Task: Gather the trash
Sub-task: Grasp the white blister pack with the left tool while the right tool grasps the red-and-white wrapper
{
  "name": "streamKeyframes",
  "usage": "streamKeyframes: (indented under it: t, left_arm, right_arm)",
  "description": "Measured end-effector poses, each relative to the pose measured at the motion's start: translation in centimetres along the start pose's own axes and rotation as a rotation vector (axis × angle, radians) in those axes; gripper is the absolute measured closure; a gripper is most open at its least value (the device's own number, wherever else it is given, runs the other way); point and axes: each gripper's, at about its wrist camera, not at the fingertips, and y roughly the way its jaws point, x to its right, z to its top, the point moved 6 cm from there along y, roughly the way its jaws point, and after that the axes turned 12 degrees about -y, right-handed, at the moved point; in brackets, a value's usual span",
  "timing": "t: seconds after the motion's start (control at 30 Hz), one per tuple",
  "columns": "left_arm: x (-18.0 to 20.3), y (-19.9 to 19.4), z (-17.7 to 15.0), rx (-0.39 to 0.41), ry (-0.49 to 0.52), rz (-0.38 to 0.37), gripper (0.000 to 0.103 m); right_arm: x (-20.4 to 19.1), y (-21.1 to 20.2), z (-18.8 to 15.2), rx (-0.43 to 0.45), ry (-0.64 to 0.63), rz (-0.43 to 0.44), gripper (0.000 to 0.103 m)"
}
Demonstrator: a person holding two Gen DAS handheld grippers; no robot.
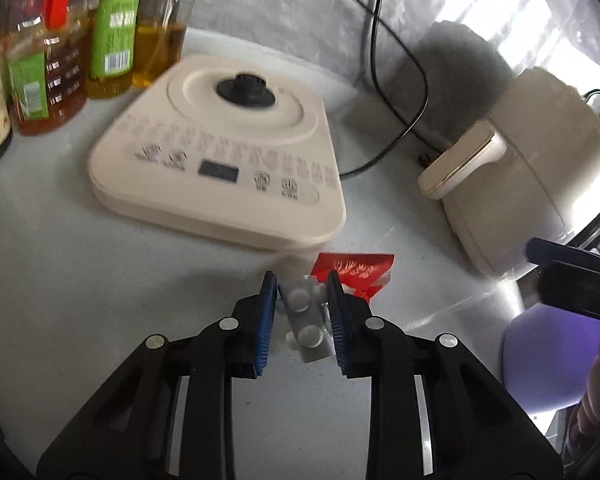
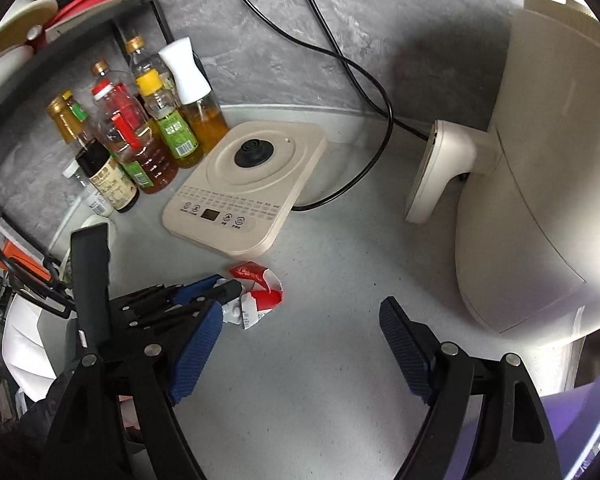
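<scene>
Left wrist view showed your left claw clenched on a silvery blister pack, its foil strip studded with round white bubbles and pinched between the ribbed blue pads. Just beyond the claw's tips a torn red wrapper, glossy and crumpled, lay on the pale speckled counter, touching or nearly touching the pack. Farther ahead sat a cream, square kettle base with rounded corners, a black round hub and a small dark display. To the claw's far left stood clear plastic oil bottles with green labels and amber contents. To its right stood a rounded cream air fryer with a flat handle, and a black cord looped over the grey mottled wall.

Right wrist view showed your right claw released, its textured blue pads wide apart over bare counter. Ahead and to its left was the left claw gripping the pack beside the red wrapper. The air fryer rose smooth and bulky on the right.
</scene>
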Motion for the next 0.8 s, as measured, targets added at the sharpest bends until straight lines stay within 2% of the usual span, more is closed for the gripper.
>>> streamKeyframes:
  t: [0.2,0.27,0.4,0.6,0.67,0.7,0.73,0.77,0.8]
  left_arm:
    - [-1.7,-1.4,0.5,0.037,-0.021,0.01,0.077]
    - [-2.2,-1.5,0.8,0.047,-0.035,0.014,0.077]
    - [-3.1,-2.0,1.5,0.071,-0.04,0.031,0.077]
    - [-3.9,-2.1,2.0,0.077,-0.052,0.05,0.077]
    - [-3.7,-2.3,2.2,0.081,-0.047,0.05,0.077]
    - [-3.3,-2.7,2.4,0.089,-0.039,0.047,0.077]
    - [-3.0,-3.1,2.5,0.097,-0.03,0.043,0.077]
    - [-2.7,-3.6,2.5,0.105,-0.023,0.041,0.077]
    - [-2.4,-4.0,2.6,0.11,-0.018,0.038,0.077]
  right_arm:
    - [-1.5,2.2,0.5,-0.032,-0.015,0.03,0.025]
    - [-1.9,3.2,0.5,-0.049,-0.003,0.056,0.027]
    - [-2.1,5.7,0.5,-0.092,0.061,0.1,0.039]
    - [-2.7,8.4,1.9,-0.09,0.049,0.092,0.04]
    - [-3.0,9.7,2.2,-0.083,0.032,0.114,0.037]
    - [-3.2,10.2,2.1,-0.09,0.017,0.124,0.04]
    - [-3.4,10.6,1.8,-0.124,0.006,0.126,0.078]
    - [-3.5,10.7,1.4,-0.154,0.005,0.132,0.092]
    - [-3.6,10.1,1.3,-0.146,0.017,0.139,0.094]
